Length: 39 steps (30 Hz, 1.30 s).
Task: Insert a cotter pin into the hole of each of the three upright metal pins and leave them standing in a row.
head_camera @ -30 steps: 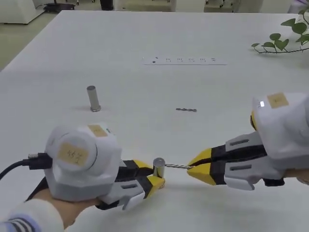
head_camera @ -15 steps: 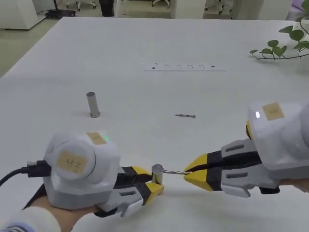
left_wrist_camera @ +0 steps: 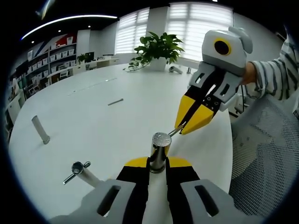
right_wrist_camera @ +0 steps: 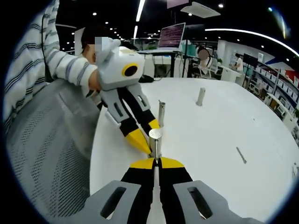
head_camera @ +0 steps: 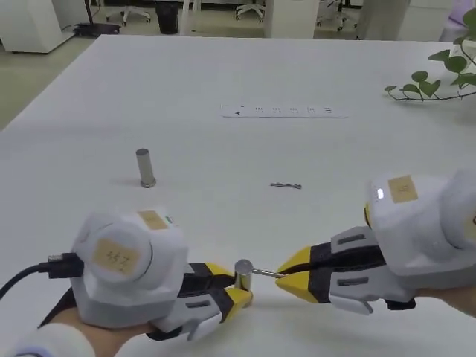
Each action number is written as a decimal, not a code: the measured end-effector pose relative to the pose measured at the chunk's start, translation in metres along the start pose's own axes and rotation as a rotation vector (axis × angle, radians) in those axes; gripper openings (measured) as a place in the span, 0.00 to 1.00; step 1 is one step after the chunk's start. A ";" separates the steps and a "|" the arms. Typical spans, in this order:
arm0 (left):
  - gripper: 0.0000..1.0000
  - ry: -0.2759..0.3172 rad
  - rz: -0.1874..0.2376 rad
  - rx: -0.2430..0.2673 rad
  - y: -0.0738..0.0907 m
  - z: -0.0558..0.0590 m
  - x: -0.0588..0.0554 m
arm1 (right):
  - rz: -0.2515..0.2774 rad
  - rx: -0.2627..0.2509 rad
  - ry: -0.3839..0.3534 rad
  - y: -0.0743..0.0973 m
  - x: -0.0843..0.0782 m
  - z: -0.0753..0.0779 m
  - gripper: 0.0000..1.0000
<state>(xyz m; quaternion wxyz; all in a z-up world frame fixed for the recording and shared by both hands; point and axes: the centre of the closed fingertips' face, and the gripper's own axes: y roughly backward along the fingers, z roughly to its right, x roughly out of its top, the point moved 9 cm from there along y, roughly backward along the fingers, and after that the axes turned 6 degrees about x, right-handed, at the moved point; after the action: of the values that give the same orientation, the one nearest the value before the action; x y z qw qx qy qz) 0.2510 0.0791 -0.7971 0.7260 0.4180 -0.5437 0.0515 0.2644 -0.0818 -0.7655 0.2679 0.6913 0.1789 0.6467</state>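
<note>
Because threading needs a steady target, the left gripper (head_camera: 234,286) squeezes the upright metal pin (head_camera: 243,273) at six o'clock on the table (head_camera: 335,163), while the right gripper (head_camera: 284,272), pinching a cotter pin (head_camera: 265,273), lines it up from three o'clock.

- The metal pin (head_camera: 243,272): its foot is hidden between the jaws of the left tongs (head_camera: 239,288).
- The cotter pin (head_camera: 265,273): its tail is buried in the tips of the right tongs (head_camera: 285,273); the hole it points at is too small to make out.
- The plant (head_camera: 435,74) is cut off by the head view's right edge.
- The print on the strip (head_camera: 284,111) lying on the table (head_camera: 223,67) is too small to read.
</note>
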 end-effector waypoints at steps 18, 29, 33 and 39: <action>0.11 0.026 0.001 -0.004 -0.001 0.002 0.000 | 0.036 0.002 -0.044 -0.014 0.006 0.002 0.13; 0.11 0.026 0.000 -0.006 0.000 0.001 0.000 | 0.054 0.005 -0.090 -0.001 0.003 0.001 0.05; 0.11 0.027 0.000 -0.007 0.001 0.001 -0.001 | 0.058 0.005 -0.095 -0.004 0.006 0.001 0.04; 0.11 0.035 -0.001 -0.006 0.001 0.001 -0.001 | 0.044 0.008 -0.081 -0.009 0.010 0.000 0.04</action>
<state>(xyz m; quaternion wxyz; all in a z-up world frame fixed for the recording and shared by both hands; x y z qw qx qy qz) 0.2495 0.0793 -0.7977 0.7368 0.4150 -0.5307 0.0567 0.2666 -0.0683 -0.7629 0.2579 0.7218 0.1554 0.6232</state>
